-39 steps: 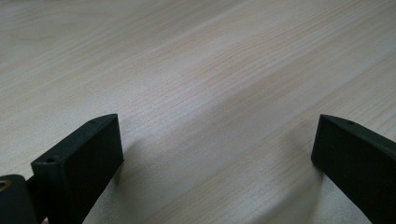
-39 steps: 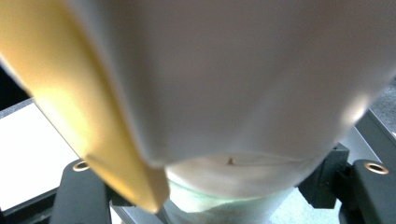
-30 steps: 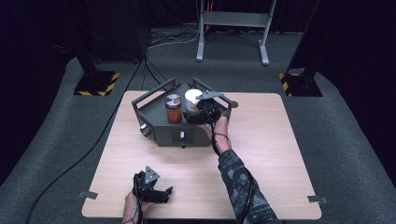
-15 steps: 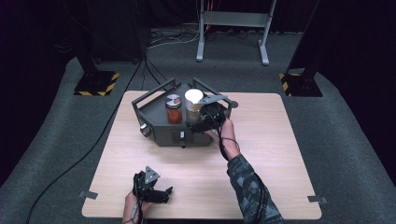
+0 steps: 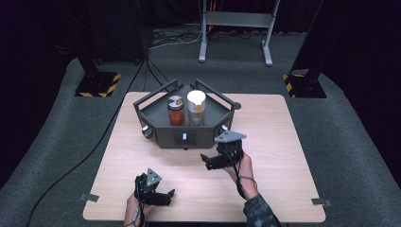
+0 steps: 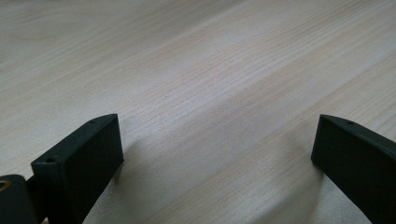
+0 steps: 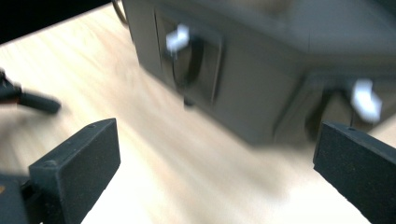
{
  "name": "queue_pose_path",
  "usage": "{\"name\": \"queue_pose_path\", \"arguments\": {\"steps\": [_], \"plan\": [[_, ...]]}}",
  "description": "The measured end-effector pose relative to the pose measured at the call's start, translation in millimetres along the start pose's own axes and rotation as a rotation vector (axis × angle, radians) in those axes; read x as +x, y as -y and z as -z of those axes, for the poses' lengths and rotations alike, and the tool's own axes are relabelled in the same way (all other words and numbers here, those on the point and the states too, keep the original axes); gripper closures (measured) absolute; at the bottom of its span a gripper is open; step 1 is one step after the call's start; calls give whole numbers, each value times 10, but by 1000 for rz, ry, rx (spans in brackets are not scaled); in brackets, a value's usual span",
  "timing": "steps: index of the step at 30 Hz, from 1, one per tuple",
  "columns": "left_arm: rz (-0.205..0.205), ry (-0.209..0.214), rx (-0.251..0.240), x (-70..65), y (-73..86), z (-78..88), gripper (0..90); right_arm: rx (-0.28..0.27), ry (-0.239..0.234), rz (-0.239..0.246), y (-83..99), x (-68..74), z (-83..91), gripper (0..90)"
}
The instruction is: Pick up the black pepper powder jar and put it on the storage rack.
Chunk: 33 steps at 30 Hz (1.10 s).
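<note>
the right gripper (image 5: 218, 160) is now back over the bare table (image 5: 283, 142), just in front of the dark tray (image 5: 184, 135); half a second ago it was up at the tray's right side by the white-lidded jar (image 5: 196, 108). its jaws stand wide apart with nothing between them, and the right gripper view is blurred, with the tray's front wall (image 7: 261, 93) and its white-tipped knobs beyond the jaws. the white-lidded jar stands upright in the tray, beyond the right gripper and apart from it. just to its left stands the orange jar (image 5: 176, 110), which has not moved. the left gripper (image 5: 158, 195) sits where it was, at the table's near edge, well short of the tray. its jaws are spread wide over plain wood (image 6: 201, 93), empty.
</note>
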State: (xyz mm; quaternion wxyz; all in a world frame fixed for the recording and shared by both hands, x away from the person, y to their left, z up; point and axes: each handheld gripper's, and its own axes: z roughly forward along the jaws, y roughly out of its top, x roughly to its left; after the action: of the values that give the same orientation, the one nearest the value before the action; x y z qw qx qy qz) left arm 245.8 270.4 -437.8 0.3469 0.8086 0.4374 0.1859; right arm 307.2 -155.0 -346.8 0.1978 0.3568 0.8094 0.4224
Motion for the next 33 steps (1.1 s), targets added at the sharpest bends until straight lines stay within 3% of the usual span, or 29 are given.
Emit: {"name": "queue_pose_path", "arguments": {"steps": [6,8,11,15,33], "plan": [[0,0,0,0,0,0,16,22,51,-111,613,50,122,0],[0,0,0,0,0,0,16,28,89,-119,762,103,162,0],[0,0,0,0,0,0,16,30,107,-143,946,120,208,0],[1,0,-1,-1,1,-1,16,32,149,-136,1072,190,249,0],[0,0,0,-1,0,-1,16,51,178,-182,1278,200,199,0]]}}
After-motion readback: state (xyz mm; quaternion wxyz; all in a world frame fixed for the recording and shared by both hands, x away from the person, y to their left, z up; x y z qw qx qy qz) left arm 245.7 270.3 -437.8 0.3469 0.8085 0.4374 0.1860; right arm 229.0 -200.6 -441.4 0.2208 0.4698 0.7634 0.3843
